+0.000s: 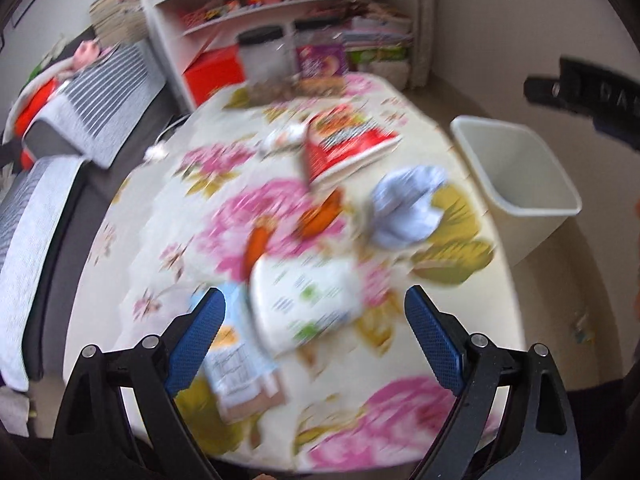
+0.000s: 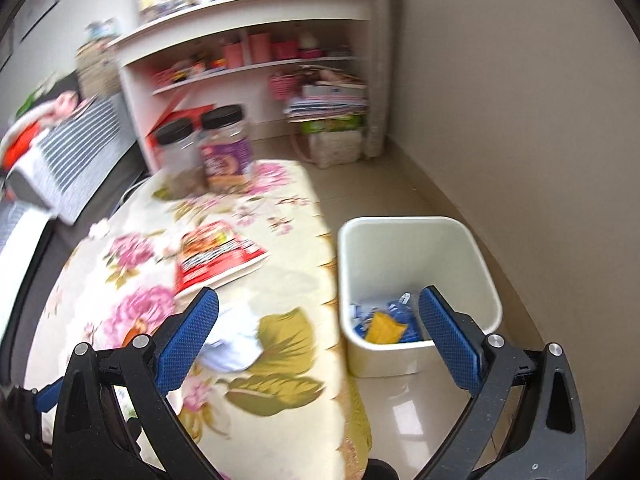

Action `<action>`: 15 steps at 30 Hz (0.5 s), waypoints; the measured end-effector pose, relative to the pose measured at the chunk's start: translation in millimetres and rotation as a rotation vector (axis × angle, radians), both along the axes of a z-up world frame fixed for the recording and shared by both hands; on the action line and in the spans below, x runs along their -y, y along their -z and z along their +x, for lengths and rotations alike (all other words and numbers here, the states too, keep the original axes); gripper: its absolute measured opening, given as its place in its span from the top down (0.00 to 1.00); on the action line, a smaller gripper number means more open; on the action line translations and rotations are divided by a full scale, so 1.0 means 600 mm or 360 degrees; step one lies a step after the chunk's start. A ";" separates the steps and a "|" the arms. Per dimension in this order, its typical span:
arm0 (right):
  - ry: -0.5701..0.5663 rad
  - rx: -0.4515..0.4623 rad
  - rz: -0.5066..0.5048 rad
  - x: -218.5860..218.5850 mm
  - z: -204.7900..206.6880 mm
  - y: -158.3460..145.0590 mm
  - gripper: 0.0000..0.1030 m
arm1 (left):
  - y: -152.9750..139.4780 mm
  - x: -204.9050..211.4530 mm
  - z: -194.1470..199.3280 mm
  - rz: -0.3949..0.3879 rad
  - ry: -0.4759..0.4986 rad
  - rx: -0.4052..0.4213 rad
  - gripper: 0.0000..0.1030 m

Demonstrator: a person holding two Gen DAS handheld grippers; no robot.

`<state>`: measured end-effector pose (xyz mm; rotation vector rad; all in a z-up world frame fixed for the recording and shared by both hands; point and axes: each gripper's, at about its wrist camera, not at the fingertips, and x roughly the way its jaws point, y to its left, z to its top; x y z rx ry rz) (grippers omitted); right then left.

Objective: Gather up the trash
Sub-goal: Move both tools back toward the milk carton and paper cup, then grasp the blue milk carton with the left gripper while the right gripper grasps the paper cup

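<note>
My left gripper [image 1: 314,336] is open and empty above a white wrapper [image 1: 308,304] on the floral table [image 1: 168,208]. Around it lie a light blue packet [image 1: 236,364], orange wrappers [image 1: 320,216], a crumpled pale tissue [image 1: 408,208] and a red snack bag [image 1: 348,140]. My right gripper [image 2: 320,332] is open and empty above the table edge and the cream bin [image 2: 416,264], which holds blue and yellow wrappers [image 2: 386,324]. The tissue [image 2: 236,340] and the red bag [image 2: 218,254] show in the right wrist view. The bin [image 1: 516,172] stands right of the table.
Two black-lidded jars [image 2: 208,148] stand at the table's far end. A white shelf unit [image 2: 248,56] lines the back wall. A sofa with striped cushions [image 1: 104,96] is on the left. The other gripper [image 1: 584,96] shows at the upper right.
</note>
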<state>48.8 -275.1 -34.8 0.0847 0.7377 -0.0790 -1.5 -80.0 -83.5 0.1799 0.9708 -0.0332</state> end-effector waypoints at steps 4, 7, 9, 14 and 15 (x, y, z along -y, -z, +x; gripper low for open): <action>-0.0161 -0.0009 -0.0052 -0.052 -0.002 0.008 0.07 | 0.039 -0.043 -0.005 0.0047 -0.0081 -0.0131 0.14; -0.0326 -0.0013 -0.0111 -0.090 -0.003 0.014 0.07 | 0.081 -0.070 0.003 0.0009 -0.0098 -0.0327 0.14; -0.0414 -0.0009 -0.0158 -0.111 -0.006 0.016 0.07 | 0.108 -0.088 0.012 -0.0045 -0.0129 -0.0446 0.14; -0.0703 -0.0044 -0.0247 -0.167 -0.010 0.037 0.07 | 0.142 -0.133 0.029 -0.0163 -0.0179 -0.0589 0.14; -0.0779 -0.0064 -0.0253 -0.179 -0.010 0.042 0.07 | 0.146 -0.141 0.032 -0.0188 -0.0182 -0.0606 0.14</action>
